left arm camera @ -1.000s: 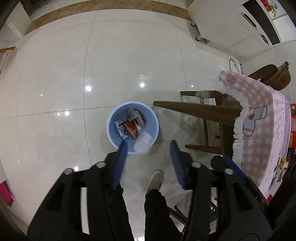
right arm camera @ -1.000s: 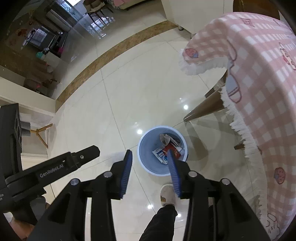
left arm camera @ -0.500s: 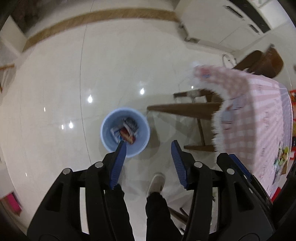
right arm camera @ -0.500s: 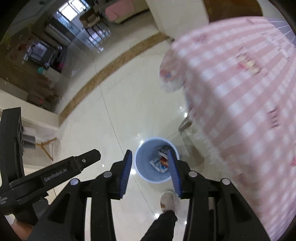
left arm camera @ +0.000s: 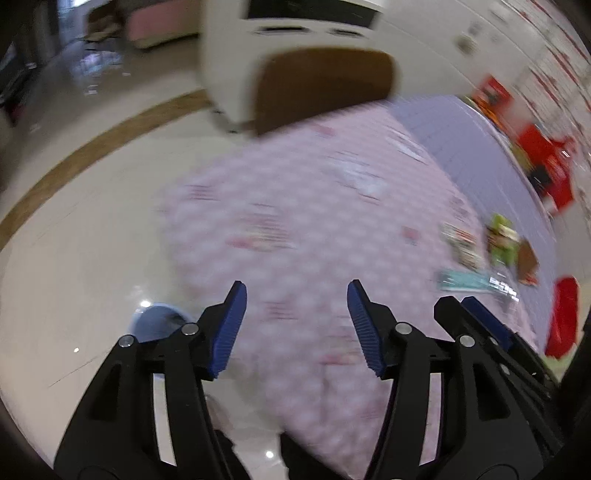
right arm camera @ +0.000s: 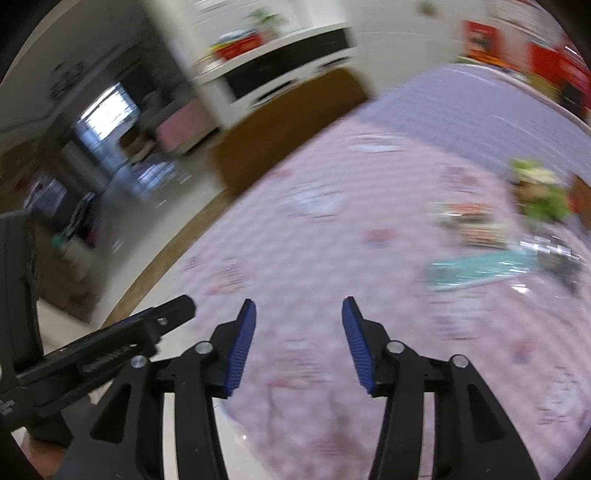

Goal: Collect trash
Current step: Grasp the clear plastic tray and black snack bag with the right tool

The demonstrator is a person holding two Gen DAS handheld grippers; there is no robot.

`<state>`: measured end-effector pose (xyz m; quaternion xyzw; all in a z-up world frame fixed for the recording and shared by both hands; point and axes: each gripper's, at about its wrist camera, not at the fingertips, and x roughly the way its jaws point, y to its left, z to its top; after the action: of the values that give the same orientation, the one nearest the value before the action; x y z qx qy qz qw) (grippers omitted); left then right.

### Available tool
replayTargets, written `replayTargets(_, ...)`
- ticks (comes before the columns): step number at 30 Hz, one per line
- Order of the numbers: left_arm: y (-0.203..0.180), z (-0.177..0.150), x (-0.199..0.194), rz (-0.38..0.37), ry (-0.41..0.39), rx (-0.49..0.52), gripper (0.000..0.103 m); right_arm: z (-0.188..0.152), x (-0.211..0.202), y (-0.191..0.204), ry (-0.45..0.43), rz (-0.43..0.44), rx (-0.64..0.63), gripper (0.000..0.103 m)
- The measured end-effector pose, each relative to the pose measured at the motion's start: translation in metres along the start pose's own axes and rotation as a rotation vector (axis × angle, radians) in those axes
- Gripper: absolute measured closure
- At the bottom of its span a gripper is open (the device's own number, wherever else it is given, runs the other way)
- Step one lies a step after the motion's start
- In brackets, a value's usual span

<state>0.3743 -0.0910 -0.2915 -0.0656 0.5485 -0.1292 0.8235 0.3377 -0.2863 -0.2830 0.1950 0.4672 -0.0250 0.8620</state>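
Note:
Both views are blurred by motion. My left gripper (left arm camera: 295, 291) hangs over the pink checked tablecloth (left arm camera: 303, 229), its jaws opening with nothing between them. My right gripper (right arm camera: 298, 308) is over the same tablecloth (right arm camera: 351, 258), jaws also opening and empty. Trash lies on the right part of the table: a teal wrapper (left arm camera: 461, 282) (right arm camera: 480, 267), a green crumpled packet (left arm camera: 502, 236) (right arm camera: 539, 188) and a printed wrapper (left arm camera: 461, 243) (right arm camera: 469, 221). The blue trash bin (left arm camera: 155, 325) stands on the floor at lower left, partly hidden behind my left gripper's finger.
A brown chair back (left arm camera: 325, 85) (right arm camera: 288, 122) stands at the table's far side before a white cabinet (left arm camera: 295, 22). Red items (left arm camera: 546, 166) sit at the table's right end. Glossy tiled floor (left arm camera: 74, 240) lies to the left. The other gripper (right arm camera: 110, 347) shows at the right wrist view's left.
Both grippers swung up and away from the bin on the floor to over the table. Both pairs of jaws stand wider than before.

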Motion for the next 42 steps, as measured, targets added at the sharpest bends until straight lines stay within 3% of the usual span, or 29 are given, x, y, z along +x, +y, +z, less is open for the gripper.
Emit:
replayTargets(5, -0.098, -0.003, 0.035, -0.095, 0.069, 0.09, 0.044, -0.003, -0.024, -0.105, -0.032, -0.118, 0.116, 0.045)
replayTargets(8, -0.14, -0.01, 0.052, -0.109, 0.093, 0.134, 0.044, -0.003, -0.032, -0.156, -0.053, -0.179, 0.143, 0.035)
replayTargets(9, -0.15, -0.012, 0.055, -0.112, 0.104, 0.145, 0.043, -0.003, -0.033, -0.168, -0.057, -0.188, 0.146, 0.027)
replayTargets(13, -0.18, -0.02, 0.073, -0.111, 0.133, 0.175, 0.043, -0.005, -0.03, -0.208, -0.035, -0.237, 0.029, 0.017)
replayTargets(20, -0.219, -0.036, 0.096, -0.099, 0.159, 0.205, 0.039, -0.004, -0.019, -0.243, -0.016, -0.257, -0.24, 0.007)
replayTargets(26, -0.225, -0.033, 0.107, -0.083, 0.151, 0.205, 0.039, 0.005, 0.001, -0.253, 0.018, -0.137, -0.364, 0.006)
replayTargets(36, -0.207, -0.016, 0.115, -0.059, 0.144, 0.193, 0.039, 0.023, 0.027, -0.253, 0.044, -0.065, -0.4, 0.006)
replayTargets(42, -0.21, -0.006, 0.119, -0.063, 0.142, 0.206, 0.039, 0.015, 0.022, -0.255, 0.021, -0.087, -0.389, 0.007)
